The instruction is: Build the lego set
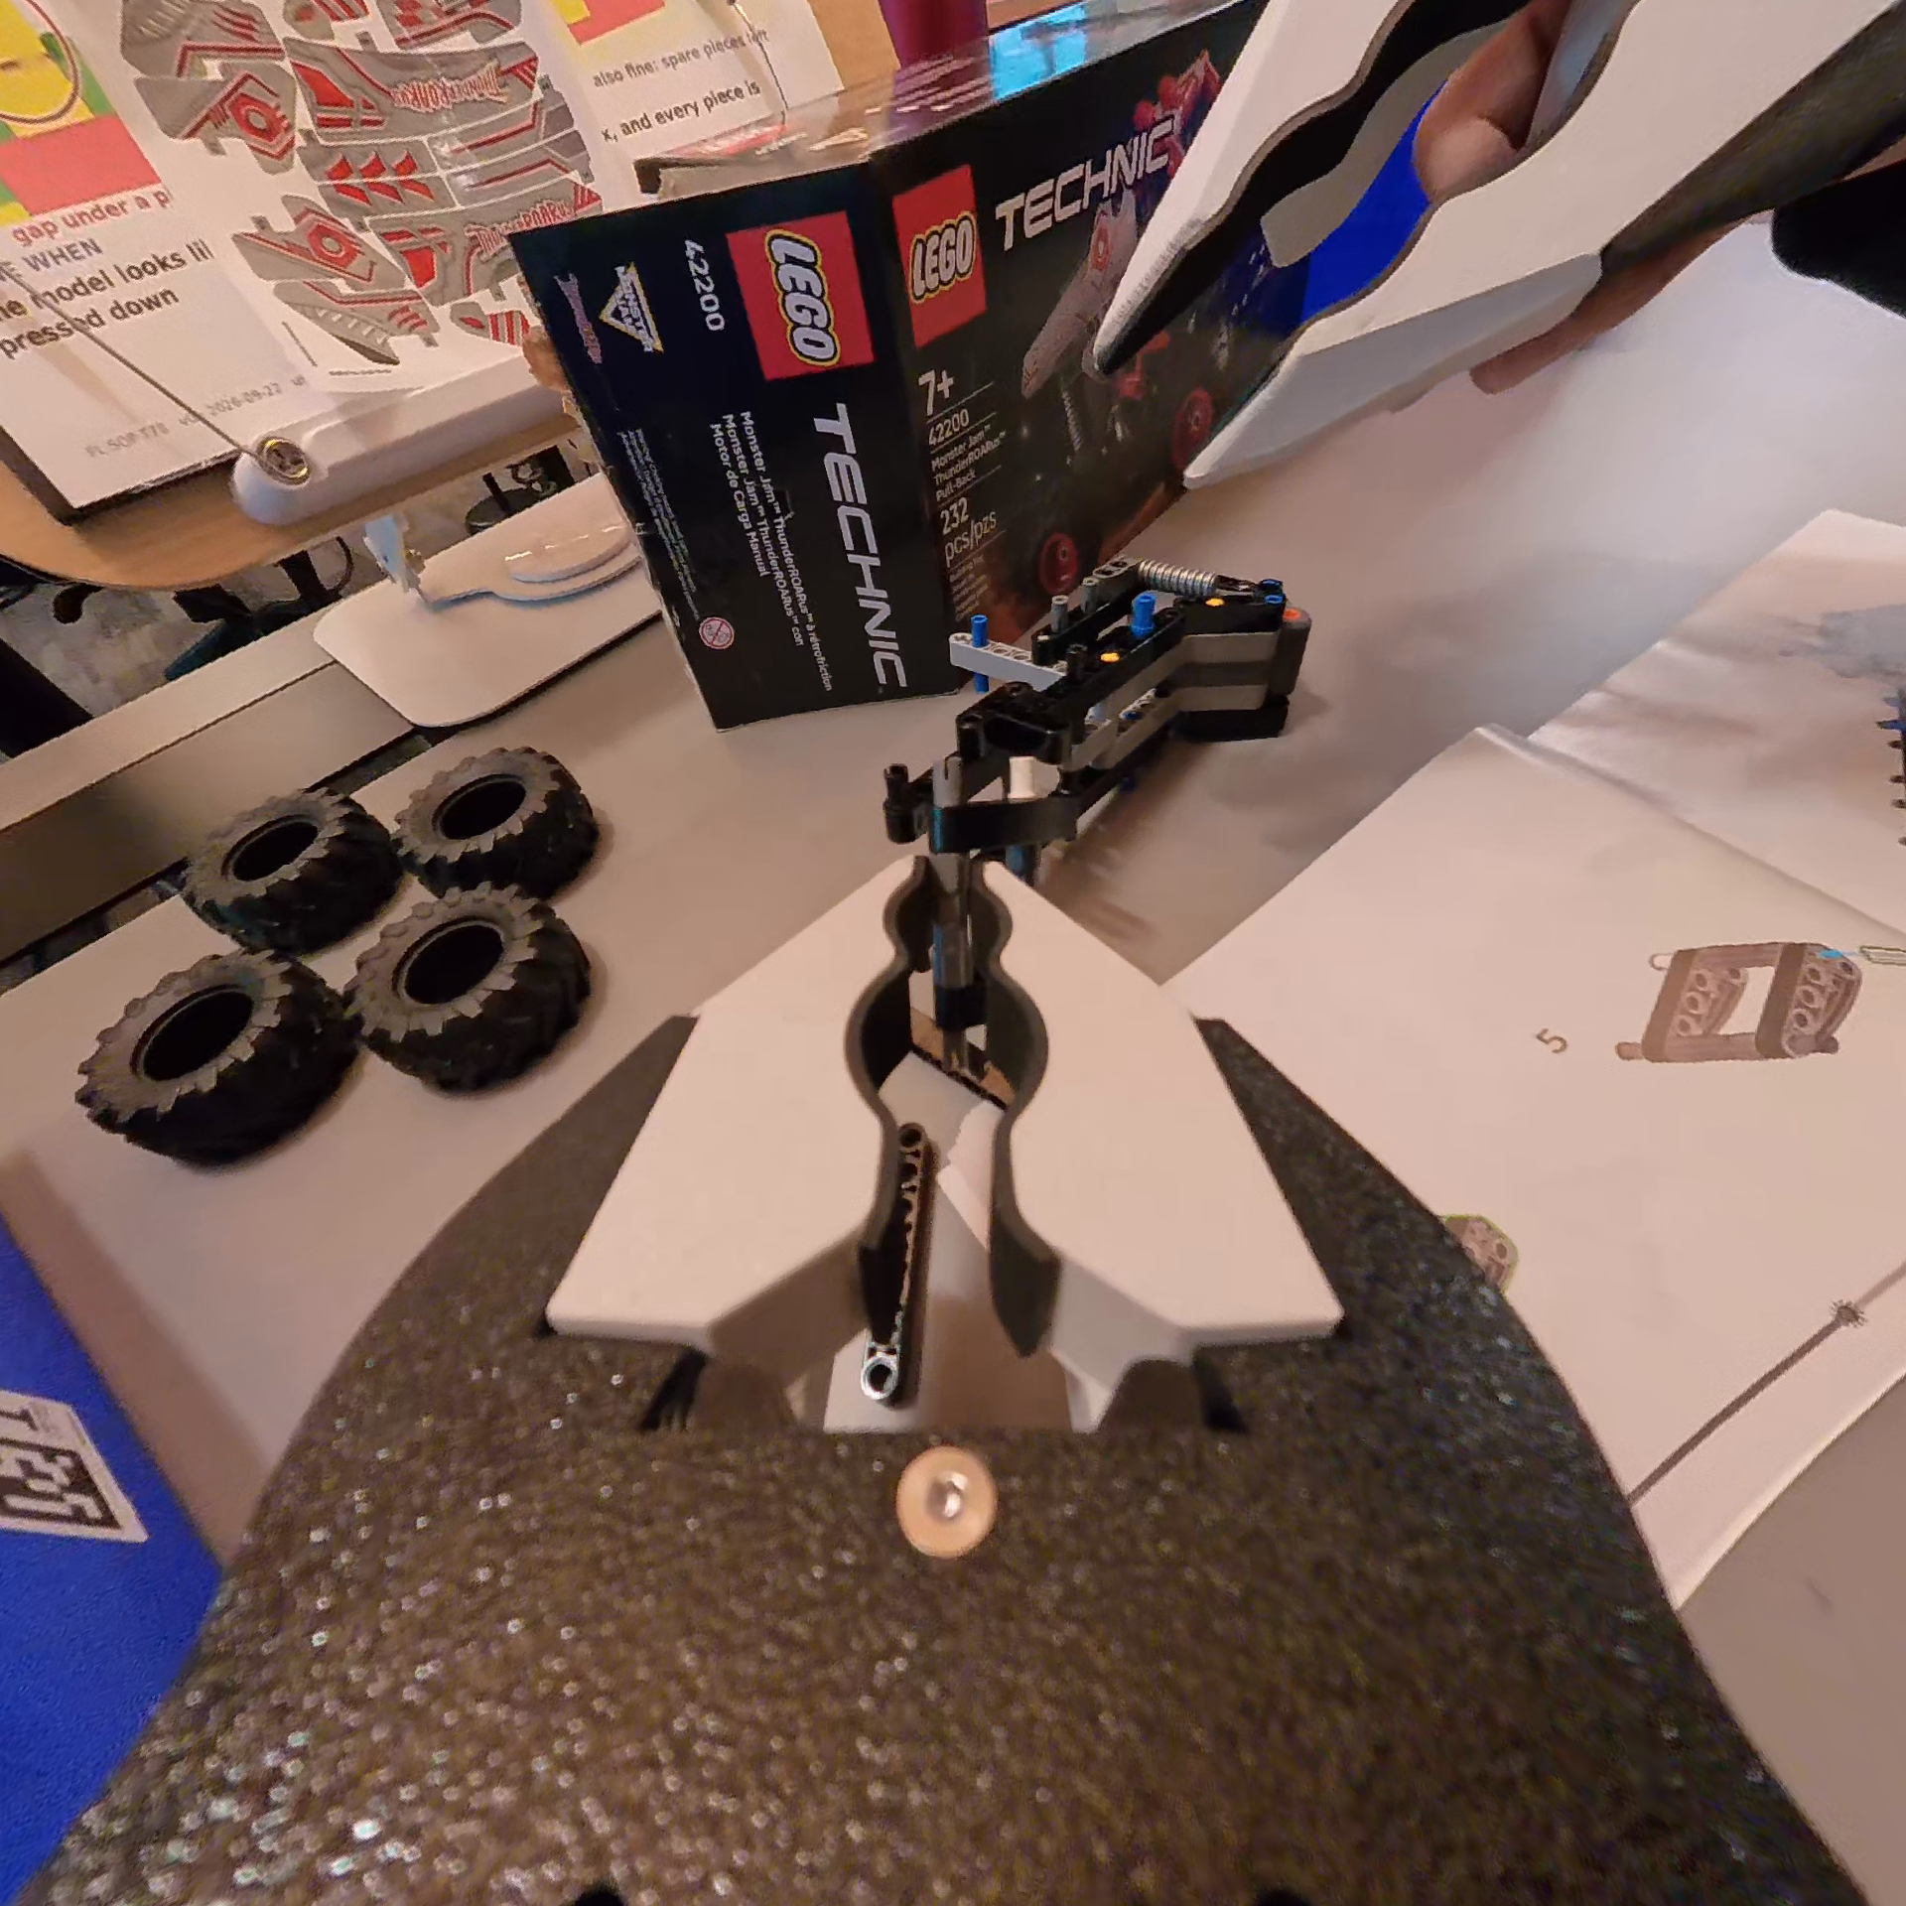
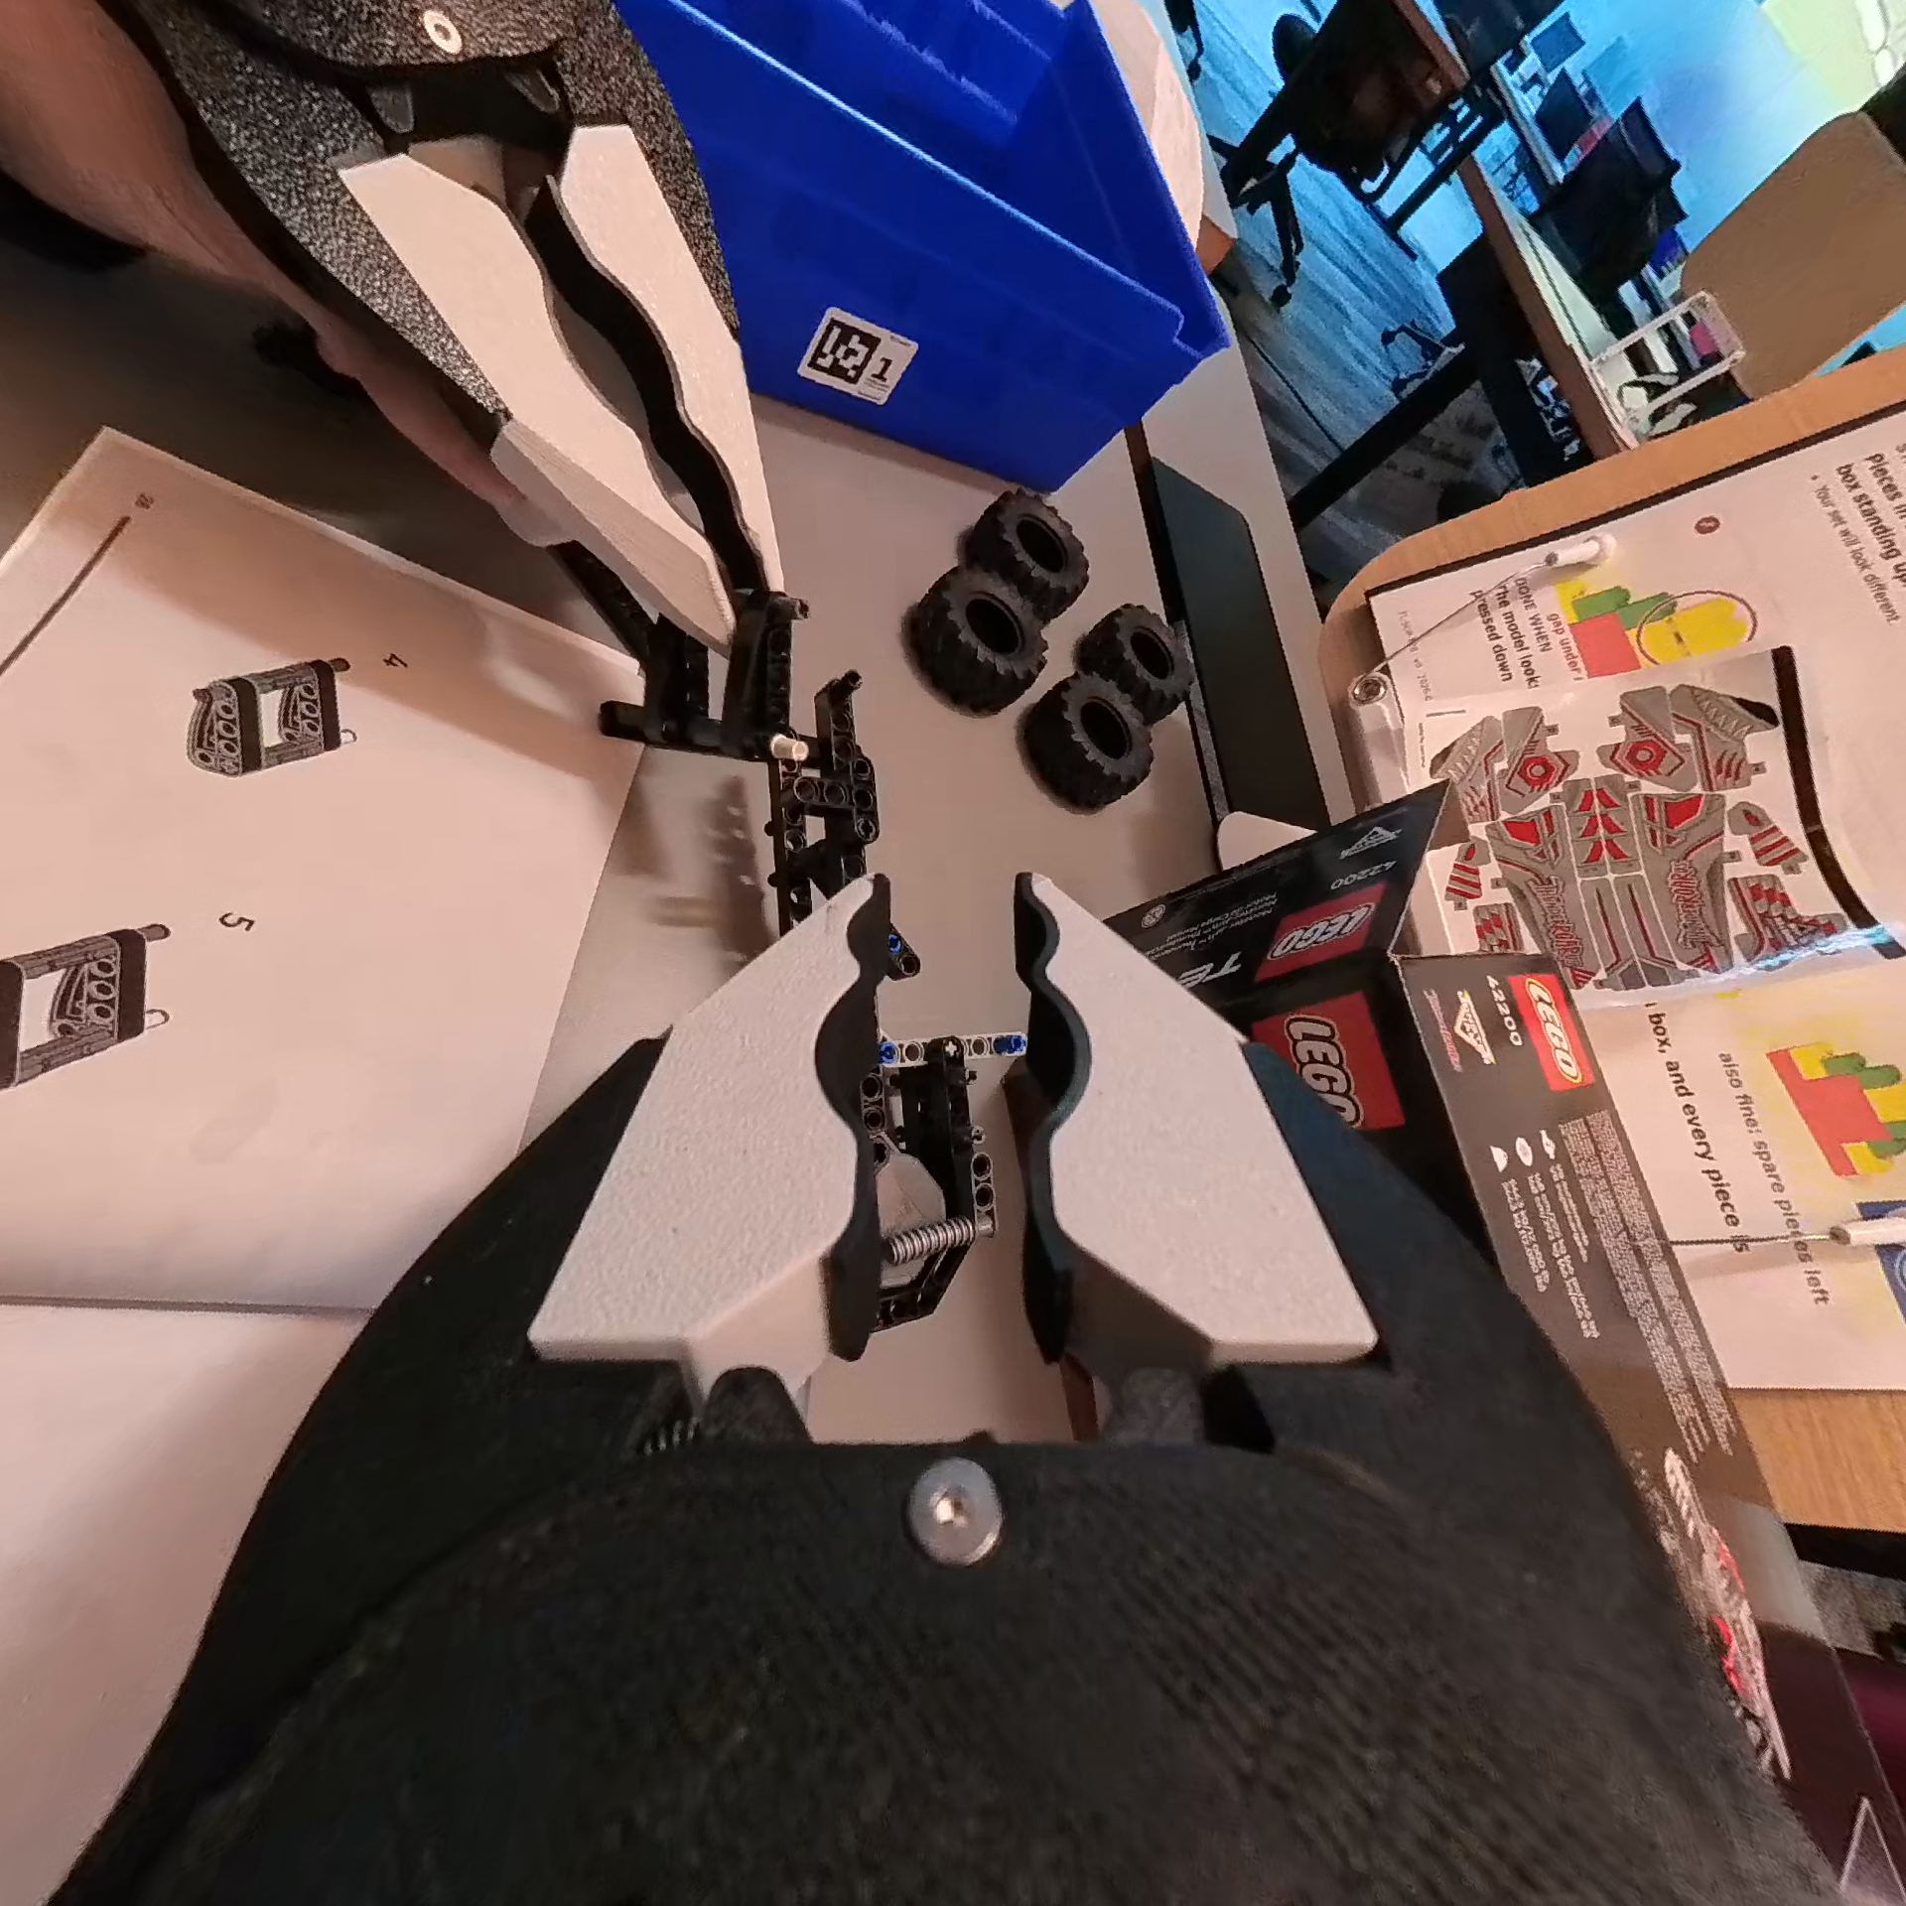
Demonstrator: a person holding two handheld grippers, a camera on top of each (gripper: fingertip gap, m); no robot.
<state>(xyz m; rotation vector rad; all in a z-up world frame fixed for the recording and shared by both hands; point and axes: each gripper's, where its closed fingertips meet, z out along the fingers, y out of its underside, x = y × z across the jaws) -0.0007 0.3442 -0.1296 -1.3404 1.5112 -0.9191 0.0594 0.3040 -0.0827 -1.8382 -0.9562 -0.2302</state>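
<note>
A half-built black and grey Lego chassis [image 1: 1124, 670] with a metal spring and blue pins lies on the grey table. My left gripper [image 1: 954, 877] is shut on the black frame piece [image 1: 980, 825] at the chassis's near end. The right wrist view shows that grip from the other side, with the left gripper [image 2: 758, 609] on the frame piece [image 2: 758, 670]. My right gripper [image 2: 954, 897] is open and empty, and hovers over the spring end of the chassis [image 2: 928, 1135], not touching it. It also shows in the left wrist view [image 1: 1150, 413], above the chassis.
Several black tyres [image 1: 340, 928] [image 2: 1052, 660] lie beside the chassis. The set's box [image 1: 825, 413] [image 2: 1444, 1083] stands behind it. An open instruction booklet [image 1: 1547, 1031] [image 2: 258, 877] lies alongside. There is a blue bin [image 2: 980, 227] and a sticker sheet [image 2: 1630, 825] on a stand. The grippers' ends are close to 9 cm from one another.
</note>
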